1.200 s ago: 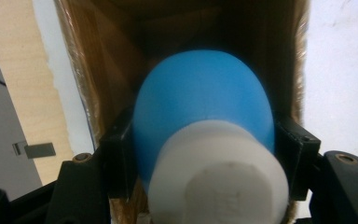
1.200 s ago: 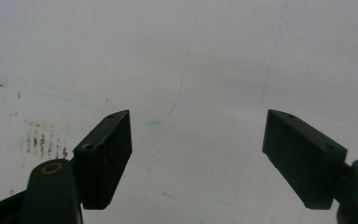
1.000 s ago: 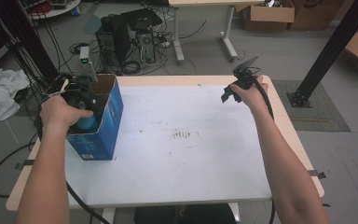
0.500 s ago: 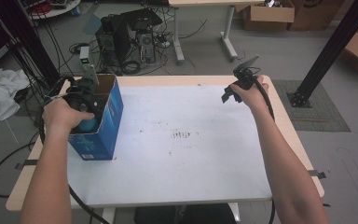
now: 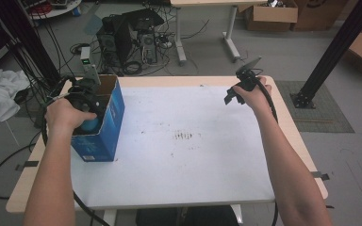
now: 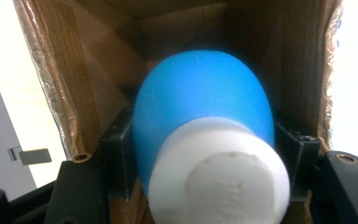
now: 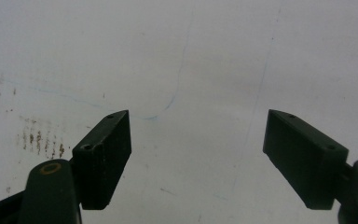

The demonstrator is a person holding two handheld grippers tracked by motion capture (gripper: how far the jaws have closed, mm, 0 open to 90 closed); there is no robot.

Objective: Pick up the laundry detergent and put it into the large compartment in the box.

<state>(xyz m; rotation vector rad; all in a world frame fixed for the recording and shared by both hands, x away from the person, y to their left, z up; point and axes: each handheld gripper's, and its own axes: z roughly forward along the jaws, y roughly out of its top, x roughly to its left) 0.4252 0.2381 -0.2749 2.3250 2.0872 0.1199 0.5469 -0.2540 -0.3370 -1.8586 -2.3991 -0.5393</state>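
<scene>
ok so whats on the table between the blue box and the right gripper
Nothing stands there. In the high view the white table between the blue box and the right gripper holds just small dark marks.

The right gripper [image 7: 198,158] had its two black jaws spread wide apart with nothing between them. Beyond them lay a white tabletop [image 7: 214,56], marked with faint blue lines and small brown specks [image 7: 39,140] at left.
</scene>
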